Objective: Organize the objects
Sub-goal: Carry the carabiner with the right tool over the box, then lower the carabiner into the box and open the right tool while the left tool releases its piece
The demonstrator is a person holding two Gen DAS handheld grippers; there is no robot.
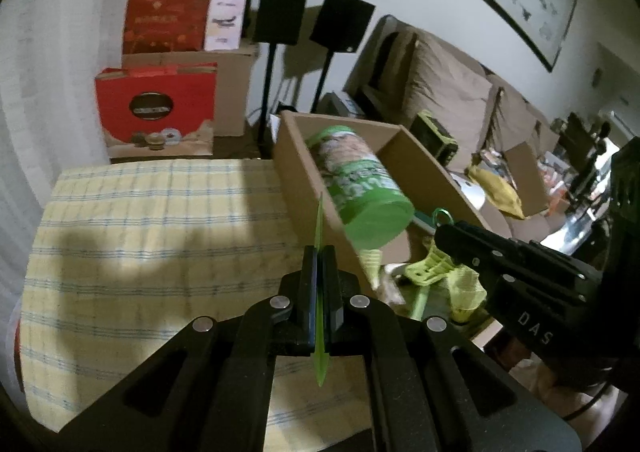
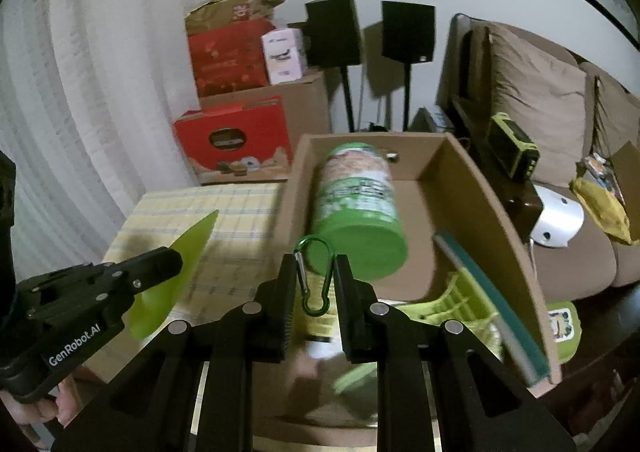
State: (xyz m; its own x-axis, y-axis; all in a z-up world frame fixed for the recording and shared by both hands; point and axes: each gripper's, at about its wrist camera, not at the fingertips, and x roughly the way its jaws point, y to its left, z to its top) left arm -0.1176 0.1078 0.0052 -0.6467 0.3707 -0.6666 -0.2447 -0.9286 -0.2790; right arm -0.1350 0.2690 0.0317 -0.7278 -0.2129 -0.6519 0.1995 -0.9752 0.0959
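Note:
My left gripper (image 1: 319, 252) is shut on a thin flat green plastic piece (image 1: 319, 224), held edge-on over the checked cloth (image 1: 140, 236); the right wrist view shows its broad face (image 2: 180, 264). My right gripper (image 2: 316, 264) is shut on a green carabiner (image 2: 316, 276) and holds it over the cardboard box (image 2: 492, 192). A green-lidded canister (image 2: 356, 200) lies on its side in the box, with a lime plastic rack (image 2: 452, 304) and a teal-edged flat item (image 2: 492, 304). In the left wrist view the right gripper (image 1: 440, 230) is at the box's near end.
The box (image 1: 296, 148) sits at the right edge of the cloth-covered table. Red gift boxes (image 1: 156, 108) and two black speakers on stands (image 1: 280, 8) stand behind. A brown sofa (image 2: 560, 104) with clutter lies to the right.

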